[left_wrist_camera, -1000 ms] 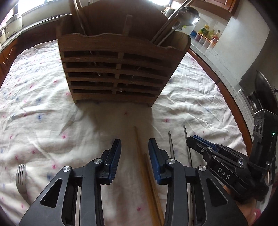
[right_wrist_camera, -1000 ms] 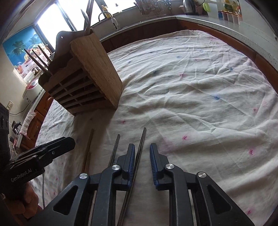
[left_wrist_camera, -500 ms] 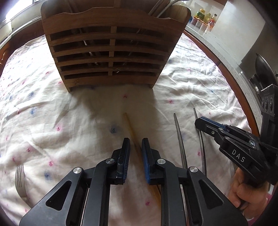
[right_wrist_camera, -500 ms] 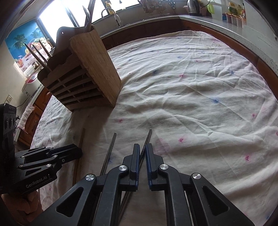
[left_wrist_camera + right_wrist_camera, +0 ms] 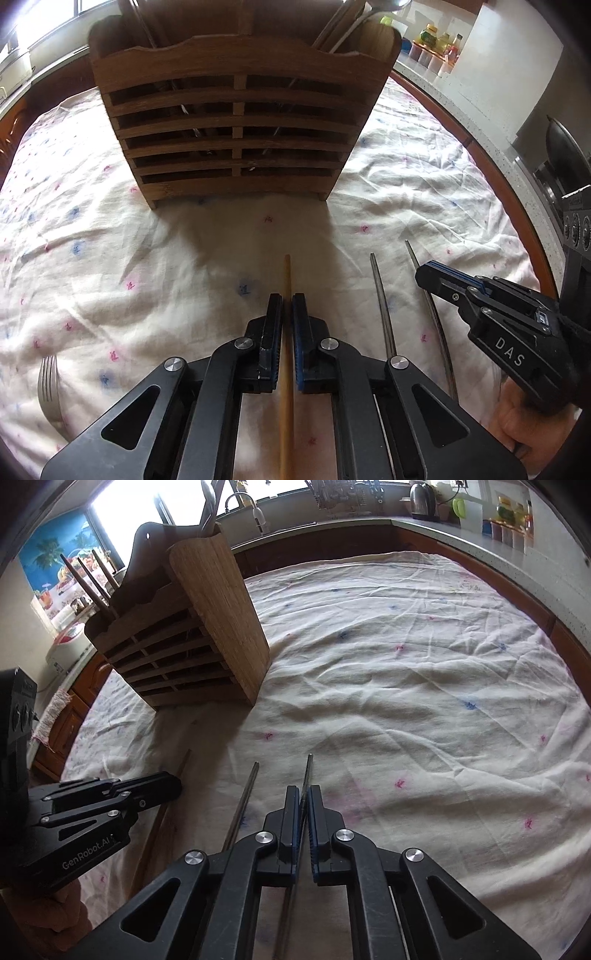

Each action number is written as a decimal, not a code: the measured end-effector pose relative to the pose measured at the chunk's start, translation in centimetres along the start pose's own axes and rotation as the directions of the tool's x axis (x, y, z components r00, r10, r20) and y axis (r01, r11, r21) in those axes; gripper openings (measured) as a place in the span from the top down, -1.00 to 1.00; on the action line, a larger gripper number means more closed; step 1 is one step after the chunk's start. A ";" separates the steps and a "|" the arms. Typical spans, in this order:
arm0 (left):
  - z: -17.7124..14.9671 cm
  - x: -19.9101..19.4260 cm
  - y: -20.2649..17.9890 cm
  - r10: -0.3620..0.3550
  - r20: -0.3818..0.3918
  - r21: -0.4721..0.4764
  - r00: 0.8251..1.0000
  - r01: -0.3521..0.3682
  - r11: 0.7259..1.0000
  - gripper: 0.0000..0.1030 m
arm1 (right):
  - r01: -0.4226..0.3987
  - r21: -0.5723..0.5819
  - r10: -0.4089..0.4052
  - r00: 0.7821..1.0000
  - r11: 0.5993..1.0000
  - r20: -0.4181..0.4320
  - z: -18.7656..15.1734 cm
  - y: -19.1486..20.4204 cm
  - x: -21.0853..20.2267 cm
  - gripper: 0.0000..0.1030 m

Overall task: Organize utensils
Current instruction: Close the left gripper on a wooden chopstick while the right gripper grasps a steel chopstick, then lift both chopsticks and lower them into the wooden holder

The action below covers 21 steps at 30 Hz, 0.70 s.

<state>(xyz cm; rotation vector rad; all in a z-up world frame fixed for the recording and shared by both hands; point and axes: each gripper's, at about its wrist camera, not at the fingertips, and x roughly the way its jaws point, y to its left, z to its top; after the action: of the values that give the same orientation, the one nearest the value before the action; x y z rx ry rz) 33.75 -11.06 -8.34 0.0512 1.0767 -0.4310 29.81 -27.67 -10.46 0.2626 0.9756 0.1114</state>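
My left gripper [image 5: 287,300] is shut on a wooden chopstick [image 5: 286,271] that lies on the tablecloth and points at the slatted wooden utensil holder [image 5: 240,122]. To its right lie two metal chopsticks; the nearer one [image 5: 382,295] is loose. My right gripper [image 5: 303,792] is shut on the other metal chopstick [image 5: 309,766], whose tip sticks out past the pads. The loose metal chopstick [image 5: 248,794] lies just left of it. The left gripper [image 5: 173,781] shows at the lower left of the right wrist view, the right gripper [image 5: 424,271] at the right of the left wrist view.
A fork [image 5: 48,384] lies on the cloth at the lower left. The holder [image 5: 192,638] has spoons and dark sticks standing in it. A white flowered tablecloth [image 5: 406,686] covers the table. Kitchen counters with jars [image 5: 436,44] ring the table's far side.
Both grippers' jaws closed, the left on the wooden chopstick and the right on a metal chopstick. Neither hand shifted much.
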 end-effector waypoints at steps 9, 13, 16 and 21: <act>-1.6 -7.2 0.8 -0.059 0.132 -0.047 0.989 0.066 0.997 0.91 | -0.079 0.023 0.076 0.992 0.997 0.105 0.0 0.5 -5.8 0.92; -2.5 -10.4 0.9 -0.080 0.185 -0.057 0.980 0.092 0.994 0.91 | -0.106 0.004 0.104 0.983 0.994 0.154 0.1 1.5 -8.5 0.92; -3.3 -12.6 1.3 -0.098 0.220 -0.063 0.971 0.114 0.992 0.91 | -0.118 -0.015 0.119 0.975 0.993 0.186 0.0 2.4 -10.4 0.92; -4.2 -15.5 1.3 -0.109 0.273 -0.061 0.956 0.131 0.990 0.91 | -0.131 -0.043 0.137 0.964 0.990 0.229 -0.5 3.5 -13.2 0.93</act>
<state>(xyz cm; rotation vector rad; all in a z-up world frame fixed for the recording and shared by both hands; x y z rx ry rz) 24.46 -3.96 2.73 -0.1407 0.8293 -0.4897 22.08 -27.04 0.84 0.3091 0.7235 0.2133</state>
